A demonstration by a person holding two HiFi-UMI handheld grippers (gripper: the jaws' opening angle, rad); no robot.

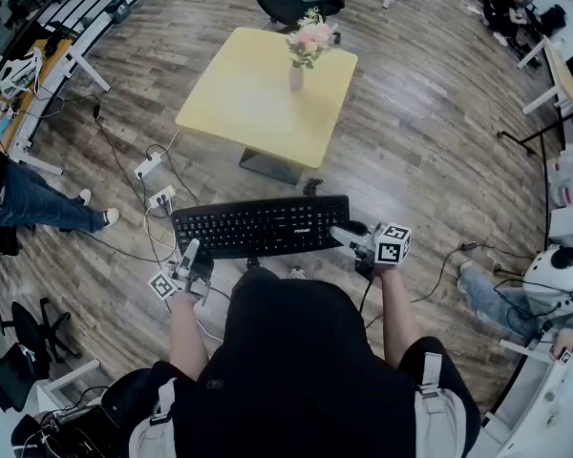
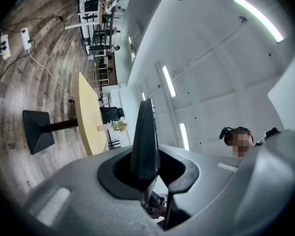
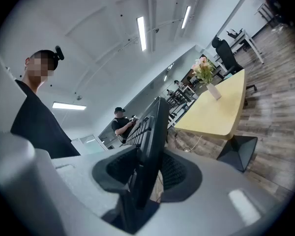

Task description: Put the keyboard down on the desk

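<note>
Black keyboard (image 1: 260,227) over wood floor (image 1: 430,132); yellow desk (image 1: 248,98), vase (image 1: 296,74) ahead.

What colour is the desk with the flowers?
The desk is pale yellow, clearest in the head view.

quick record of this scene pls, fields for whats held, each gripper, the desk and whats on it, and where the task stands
held object: black keyboard, in the air above the wood floor
left gripper: shut on the keyboard's left end
right gripper: shut on the keyboard's right end
desk: yellow top, ahead of the person, beyond the keyboard
on desk: vase of flowers, near the far edge
task state: keyboard not yet on the desk
</note>
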